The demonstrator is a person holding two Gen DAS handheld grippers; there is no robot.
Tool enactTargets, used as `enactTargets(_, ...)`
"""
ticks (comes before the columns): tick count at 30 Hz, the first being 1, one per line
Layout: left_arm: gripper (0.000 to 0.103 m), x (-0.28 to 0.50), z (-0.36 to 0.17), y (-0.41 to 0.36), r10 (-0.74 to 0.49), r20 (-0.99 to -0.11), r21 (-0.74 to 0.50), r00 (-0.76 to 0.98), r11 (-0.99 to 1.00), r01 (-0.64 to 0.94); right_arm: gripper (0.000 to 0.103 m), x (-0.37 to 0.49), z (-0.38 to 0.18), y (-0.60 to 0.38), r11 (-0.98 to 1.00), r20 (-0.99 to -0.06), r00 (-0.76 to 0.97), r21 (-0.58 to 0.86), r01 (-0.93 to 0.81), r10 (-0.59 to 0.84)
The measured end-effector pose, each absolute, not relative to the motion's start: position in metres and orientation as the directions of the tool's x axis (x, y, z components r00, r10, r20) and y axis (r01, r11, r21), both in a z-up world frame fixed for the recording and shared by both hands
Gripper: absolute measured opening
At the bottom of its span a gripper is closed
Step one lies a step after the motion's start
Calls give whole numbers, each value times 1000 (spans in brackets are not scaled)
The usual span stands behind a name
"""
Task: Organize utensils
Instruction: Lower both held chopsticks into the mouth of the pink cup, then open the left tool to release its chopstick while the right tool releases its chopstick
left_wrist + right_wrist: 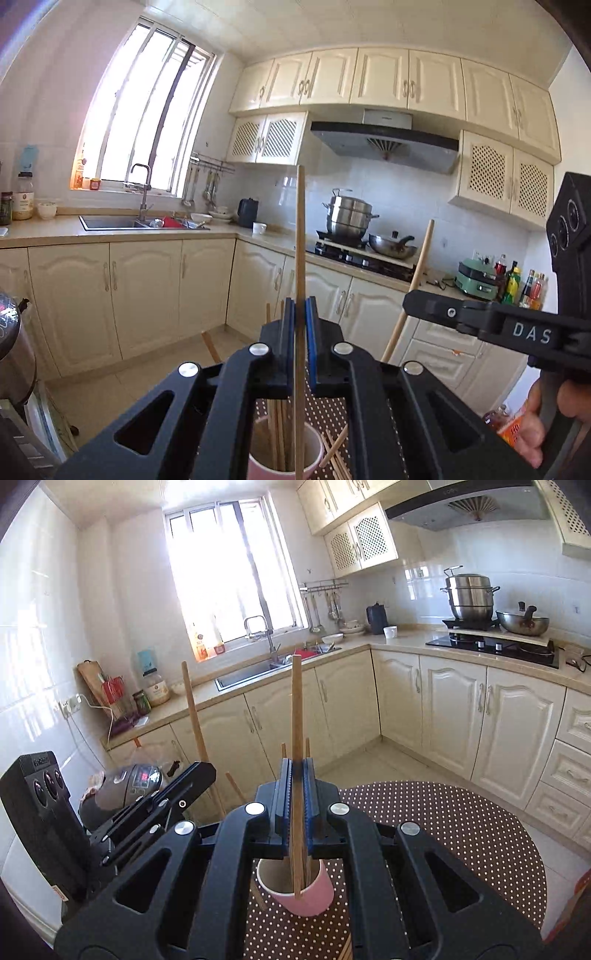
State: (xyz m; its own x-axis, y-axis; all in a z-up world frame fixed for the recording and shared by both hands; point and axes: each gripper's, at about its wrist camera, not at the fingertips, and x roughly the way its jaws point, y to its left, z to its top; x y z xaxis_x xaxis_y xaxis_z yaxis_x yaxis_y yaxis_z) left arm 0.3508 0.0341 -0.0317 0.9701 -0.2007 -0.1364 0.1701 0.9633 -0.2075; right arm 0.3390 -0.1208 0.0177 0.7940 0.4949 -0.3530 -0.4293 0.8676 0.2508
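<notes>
Each hand has a chopstick! My left gripper (300, 314) is clamped on a pale wooden chopstick (300, 229), standing upright, its tip down inside the pink cup (312, 463). My right gripper (297, 775) pinches a darker chopstick (296, 701), upright too, over the same cup. The cup sits on the dotted table (461, 830), whose rounded far edge has bare cloth beside it. Loose chopsticks (334, 452) lie by the cup, half hidden behind my fingers.
</notes>
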Motion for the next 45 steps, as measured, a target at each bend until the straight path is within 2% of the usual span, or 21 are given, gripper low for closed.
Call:
enactTargets(5, 6, 351, -28, 43, -155, -59, -216, 986, 966, 139, 6, 349, 14, -119, 865, -352, 791, 256, -432, 500)
enactTargets(9, 6, 355, -34, 44, -132, -45, -213, 990, 970, 119, 6, 357, 3, -118, 866, -373, 783, 260, -428, 499)
enactTargets(30, 7, 363, -90, 35, -154, -205, -137, 967, 982, 127, 6, 362, -32, -110, 858, -441, 737, 292, -422, 512)
enactTargets(32, 10, 362, -91, 35, -155, -215, -136, 964, 982, 127, 6, 361, -36, -108, 860, -448, 734, 289, -421, 510)
enactTargets(33, 22, 360, -91, 34, -150, -216, -135, 965, 983, 122, 6, 361, -37, -108, 860, -451, 733, 289, -421, 510)
enactTargets(34, 29, 358, -91, 34, -147, -215, -132, 966, 984, 121, 6, 361, -38, -107, 860, -455, 730, 290, -420, 510)
enactTargets(45, 32, 343, -84, 33, -115, -205, -63, 972, 993, 104, 6, 360, -46, -104, 862, -471, 722, 297, -411, 507)
